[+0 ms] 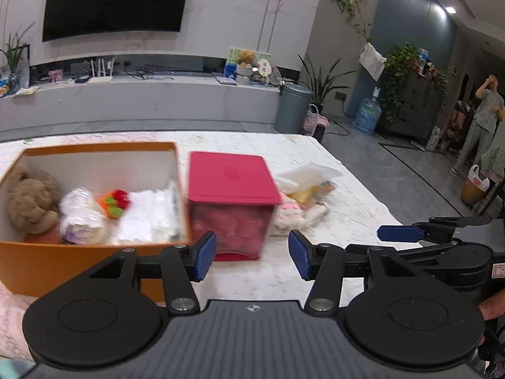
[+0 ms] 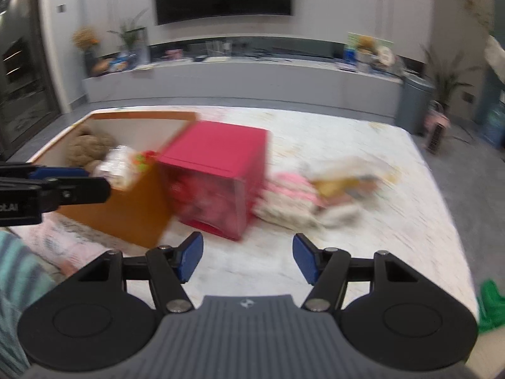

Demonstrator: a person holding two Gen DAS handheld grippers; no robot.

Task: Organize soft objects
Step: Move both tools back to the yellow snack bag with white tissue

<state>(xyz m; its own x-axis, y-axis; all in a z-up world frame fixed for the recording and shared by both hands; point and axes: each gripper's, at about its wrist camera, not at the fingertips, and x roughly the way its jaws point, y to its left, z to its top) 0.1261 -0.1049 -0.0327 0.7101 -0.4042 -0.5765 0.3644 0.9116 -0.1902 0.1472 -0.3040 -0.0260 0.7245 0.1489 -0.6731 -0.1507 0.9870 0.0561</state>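
Counter: pale marbled top; we find every task item resting on it.
Orange box: open-topped, at the left of the counter, just beside the red box.
Box contents: a brown plush, a clear wrapped bundle, a small orange, red and green toy and white packets, all inside the orange box.
Red box: lid on, see-through front with pink things inside, too blurred for us to name.
Loose pile: pink and cream soft items with a white packet on top, on the counter touching the red box's right side.
Left claw: we see it open and empty, held above the counter just short of the red box, which stands straight ahead of it.
Right claw: open, nothing between the pads, over bare counter; the red box lies ahead and slightly left, the pile ahead and right.
Green cloth: at the counter's right edge, well apart from the pile.
Background: a wall television, a long low shelf, a grey bin and a person standing far off to the right.
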